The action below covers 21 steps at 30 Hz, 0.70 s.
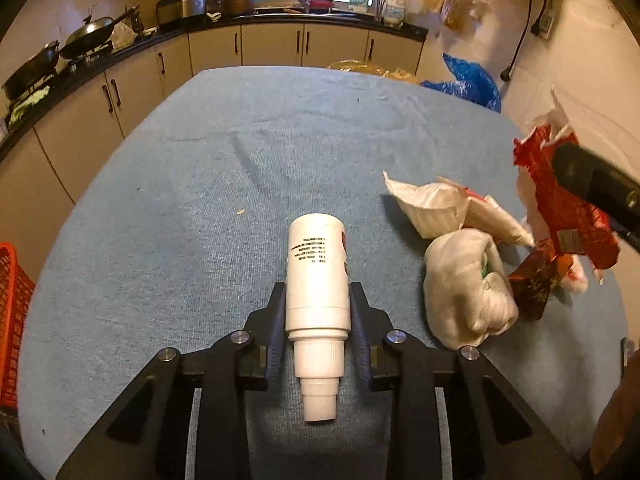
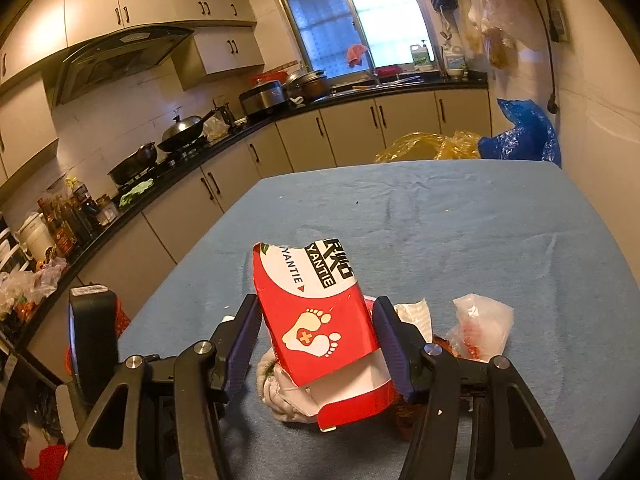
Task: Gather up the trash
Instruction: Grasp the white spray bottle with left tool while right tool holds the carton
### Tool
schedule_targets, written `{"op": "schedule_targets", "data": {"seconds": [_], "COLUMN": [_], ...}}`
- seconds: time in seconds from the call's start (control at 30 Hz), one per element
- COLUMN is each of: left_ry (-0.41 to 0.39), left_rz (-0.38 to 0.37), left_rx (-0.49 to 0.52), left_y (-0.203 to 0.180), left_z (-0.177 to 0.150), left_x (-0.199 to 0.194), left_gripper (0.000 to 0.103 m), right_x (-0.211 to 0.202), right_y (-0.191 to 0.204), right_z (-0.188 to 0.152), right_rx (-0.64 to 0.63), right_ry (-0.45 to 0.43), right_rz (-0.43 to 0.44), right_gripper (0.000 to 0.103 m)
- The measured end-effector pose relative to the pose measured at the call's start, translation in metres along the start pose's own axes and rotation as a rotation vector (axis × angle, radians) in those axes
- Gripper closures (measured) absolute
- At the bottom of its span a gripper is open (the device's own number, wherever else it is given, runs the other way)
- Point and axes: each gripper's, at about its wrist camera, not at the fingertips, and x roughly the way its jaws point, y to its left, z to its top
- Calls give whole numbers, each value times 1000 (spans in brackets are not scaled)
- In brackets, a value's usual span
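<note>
Left gripper clamped on white bottle, near-centre on blue table; smooth round body, may slip. Right gripper clamped on torn red box; could crumple, drop.

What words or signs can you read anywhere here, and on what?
"YANTIE", printed twice, with a footprint sign: on the red box in the right hand-held gripper.
Large white characters above it: cut off, unreadable.
Black print on the white bottle in the left hand-held gripper: too small.
Dark red wrapper: blurred.
</note>
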Motion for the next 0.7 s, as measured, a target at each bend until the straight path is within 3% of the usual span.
{"op": "schedule_targets", "data": {"seconds": [0.33, 0.7], "left_ry": [-180, -256], "left_rz": [91, 160], "left_rx": [-53, -56], "left_y": [14, 17], "left_z": [9, 10], "left_x": [-25, -40], "left_gripper": [74, 74], "right_x": [4, 8], "right_y": [8, 11], "right_z": [-5, -9], "right_rx": [-25, -39], "right_ry": [4, 16], "right_rz": [-28, -41], "right_gripper": [41, 41]}}
